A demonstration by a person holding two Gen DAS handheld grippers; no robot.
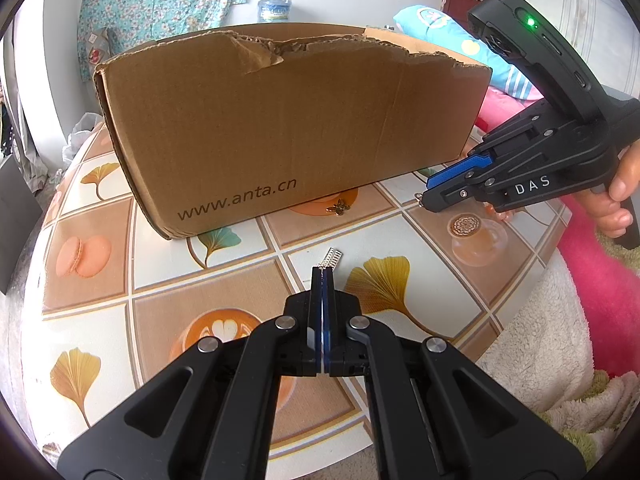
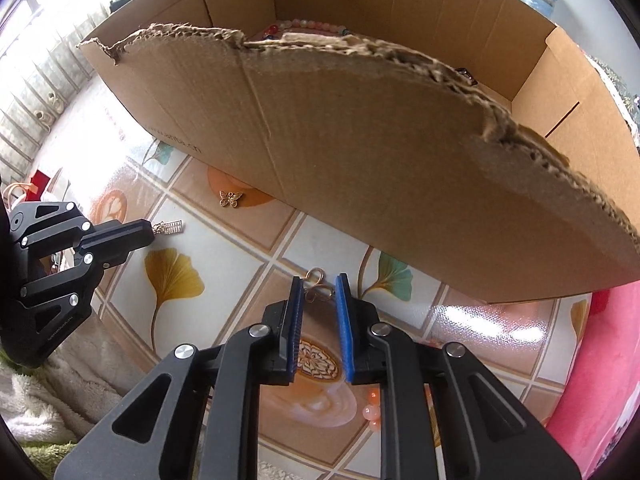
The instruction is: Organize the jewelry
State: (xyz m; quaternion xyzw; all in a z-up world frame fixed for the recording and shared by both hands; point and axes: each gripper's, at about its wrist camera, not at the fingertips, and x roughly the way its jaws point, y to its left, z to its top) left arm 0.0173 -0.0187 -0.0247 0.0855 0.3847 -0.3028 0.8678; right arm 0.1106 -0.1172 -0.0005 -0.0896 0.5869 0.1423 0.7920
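Several beaded pieces (image 2: 312, 26) already lie inside the cardboard box (image 2: 360, 140), upper centre. Left gripper (image 1: 323, 276), pressed together, pinches a silver charm (image 1: 333, 258). Right gripper (image 2: 318, 292), jaws narrowly apart, straddles a gold looped pendant (image 2: 317, 286) without evident pad contact. Butterfly charm (image 2: 231, 199) and orange beads (image 2: 372, 408) remain on the table (image 2: 480, 320).

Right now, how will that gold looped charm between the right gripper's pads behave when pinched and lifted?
The gold looped charm looks like thin open wire, so probably very light and a little bendable. It lies flat on the glossy tablecloth, so it may skid or pivot. The right gripper straddles it with gaps either side; the grip may catch only an edge.
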